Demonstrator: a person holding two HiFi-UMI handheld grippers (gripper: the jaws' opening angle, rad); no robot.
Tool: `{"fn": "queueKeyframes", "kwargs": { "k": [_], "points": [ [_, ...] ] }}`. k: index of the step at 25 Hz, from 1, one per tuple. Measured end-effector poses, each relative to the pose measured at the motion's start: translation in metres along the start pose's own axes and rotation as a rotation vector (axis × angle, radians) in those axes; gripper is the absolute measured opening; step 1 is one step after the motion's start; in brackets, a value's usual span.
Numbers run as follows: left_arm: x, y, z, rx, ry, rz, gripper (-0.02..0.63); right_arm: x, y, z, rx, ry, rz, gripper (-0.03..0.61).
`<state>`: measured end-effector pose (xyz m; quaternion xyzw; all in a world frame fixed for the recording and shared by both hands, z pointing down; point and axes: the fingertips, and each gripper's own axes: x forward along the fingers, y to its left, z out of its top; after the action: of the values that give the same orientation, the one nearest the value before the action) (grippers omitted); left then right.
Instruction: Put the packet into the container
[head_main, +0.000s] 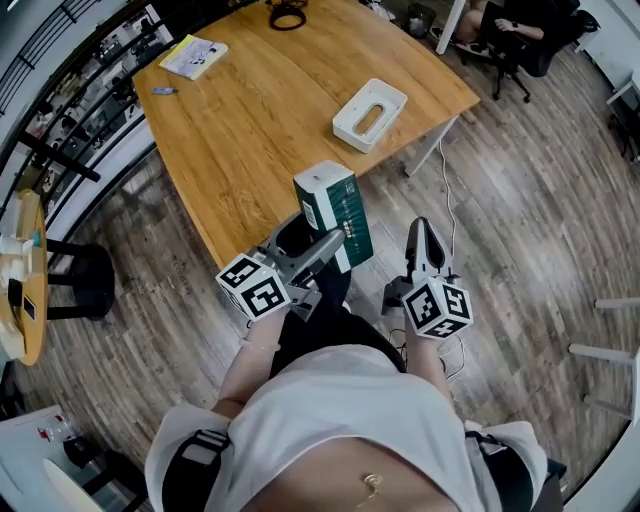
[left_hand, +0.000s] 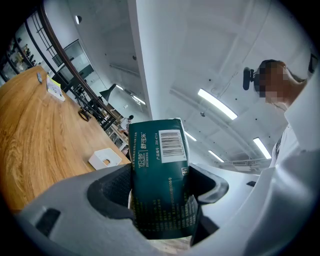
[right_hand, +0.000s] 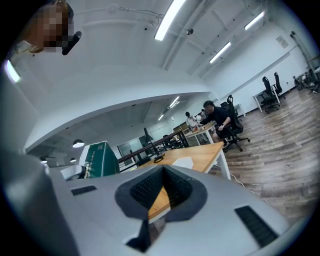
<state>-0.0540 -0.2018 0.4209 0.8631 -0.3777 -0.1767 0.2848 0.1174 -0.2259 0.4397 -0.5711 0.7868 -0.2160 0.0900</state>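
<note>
My left gripper (head_main: 335, 248) is shut on a dark green packet (head_main: 336, 208), which it holds upright in the air over the near corner of the wooden table (head_main: 250, 150). In the left gripper view the packet (left_hand: 160, 165) sits clamped between both jaws of the gripper (left_hand: 161, 187), barcode end up. The white container (head_main: 369, 113) rests on the table further off, with an oval slot in its top; it appears small in the left gripper view (left_hand: 106, 158). My right gripper (head_main: 424, 236) hangs beside the table, shut and holding nothing (right_hand: 160, 192), with the packet (right_hand: 97, 159) to its left.
A yellow booklet (head_main: 194, 56) and a black ring-shaped item (head_main: 288, 16) lie at the table's far end. A seated person (head_main: 510, 35) is beyond the table. A black stool (head_main: 75, 280) stands at left. A cable (head_main: 448, 215) runs over the wood floor.
</note>
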Motion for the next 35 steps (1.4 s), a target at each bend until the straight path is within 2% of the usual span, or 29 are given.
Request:
{"fn": "queueKeyframes", "kwargs": {
  "k": [9, 23, 29, 35],
  "points": [
    [0.062, 0.03, 0.008, -0.006, 0.044, -0.017, 0.35, 0.043, -0.031, 0.016, 0.009, 0.006, -0.042, 0.011],
    [0.154, 0.09, 0.045, -0.002, 0.093, -0.013, 0.35, 0.137, -0.066, 0.055, 0.004, -0.001, -0.068, 0.011],
    [0.193, 0.121, 0.055, 0.027, 0.186, 0.029, 0.35, 0.171, -0.078, 0.068, 0.011, -0.004, -0.085, 0.011],
    [0.219, 0.149, 0.052, 0.121, 0.327, 0.065, 0.35, 0.195, -0.086, 0.07, 0.011, -0.014, -0.101, 0.011]
  ]
}}
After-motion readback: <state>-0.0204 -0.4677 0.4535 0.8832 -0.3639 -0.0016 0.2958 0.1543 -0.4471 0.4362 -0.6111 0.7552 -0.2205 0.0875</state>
